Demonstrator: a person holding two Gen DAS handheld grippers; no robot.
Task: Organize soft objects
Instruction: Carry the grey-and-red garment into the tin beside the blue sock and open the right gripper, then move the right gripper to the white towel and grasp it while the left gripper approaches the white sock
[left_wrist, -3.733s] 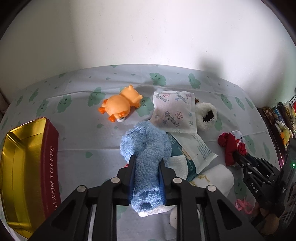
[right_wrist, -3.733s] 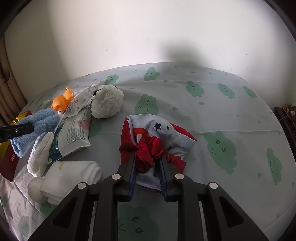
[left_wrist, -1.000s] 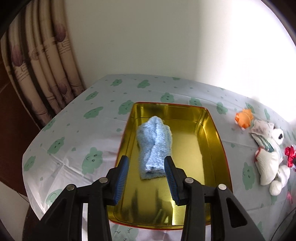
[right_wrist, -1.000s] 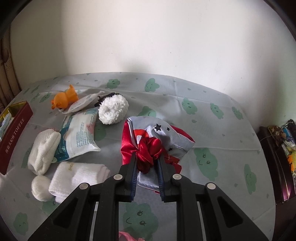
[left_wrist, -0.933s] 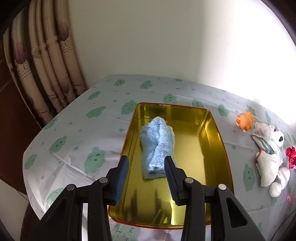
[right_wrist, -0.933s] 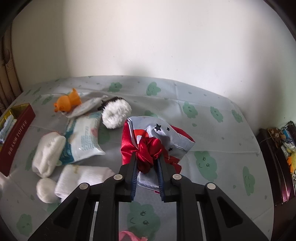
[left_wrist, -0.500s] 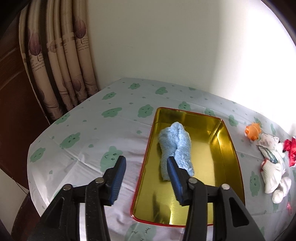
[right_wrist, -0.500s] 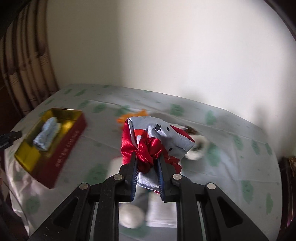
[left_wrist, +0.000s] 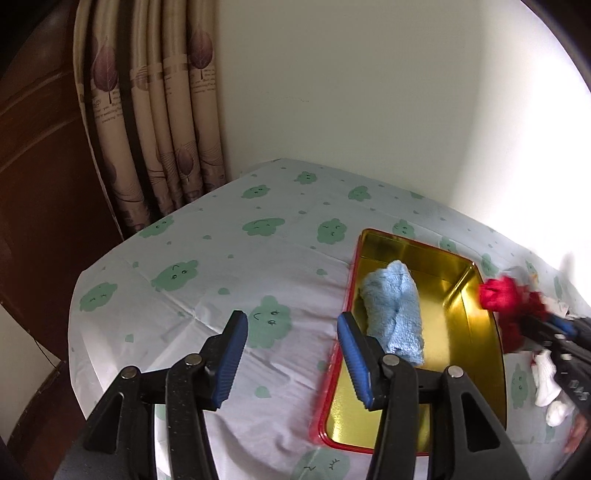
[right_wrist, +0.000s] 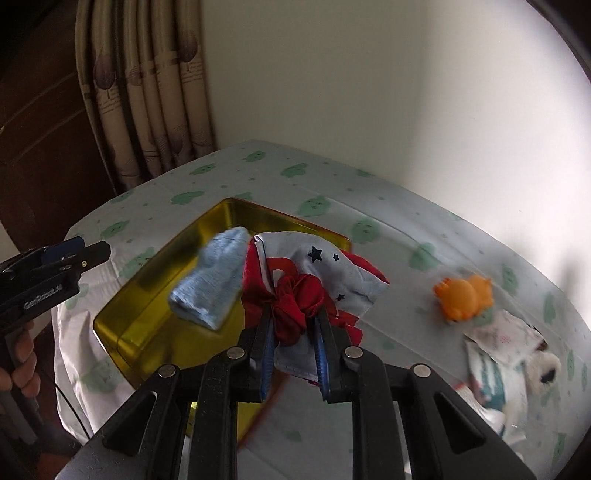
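A gold-lined tin (left_wrist: 463, 332) with red outer walls sits on the cloud-print worktop (left_wrist: 229, 254), and everything else is placed from it. On its far right side an orange plush toy (right_wrist: 463, 293) lies on the cloth, and beyond that a loose heap of printed tissue packs (right_wrist: 495, 354) and white socks (left_wrist: 546, 380), all a little smeared by motion. On the tin's far left side hangs a beige leaf-print curtain (left_wrist: 155, 110) against dark wood.

Inside the tin, along its left wall, lies a rolled pale-blue fluffy sock (left_wrist: 395, 312), lengthwise and free of both tools.

The right claw (right_wrist: 295, 354) is clamped on a bundle of red satin and pale star-print cloth (right_wrist: 306, 284), the red knot bunched between its blue pads, the cloth fanning out above the tin's right rim in the air. In the left wrist view this bundle shows as a red blur over that same rim.

The left claw (left_wrist: 290, 354) stands with jaws spread wide and nothing between them, over the tin's near left corner, one finger above bare cloth, the other over the red rim.

The right half of the tin floor is bare gold.
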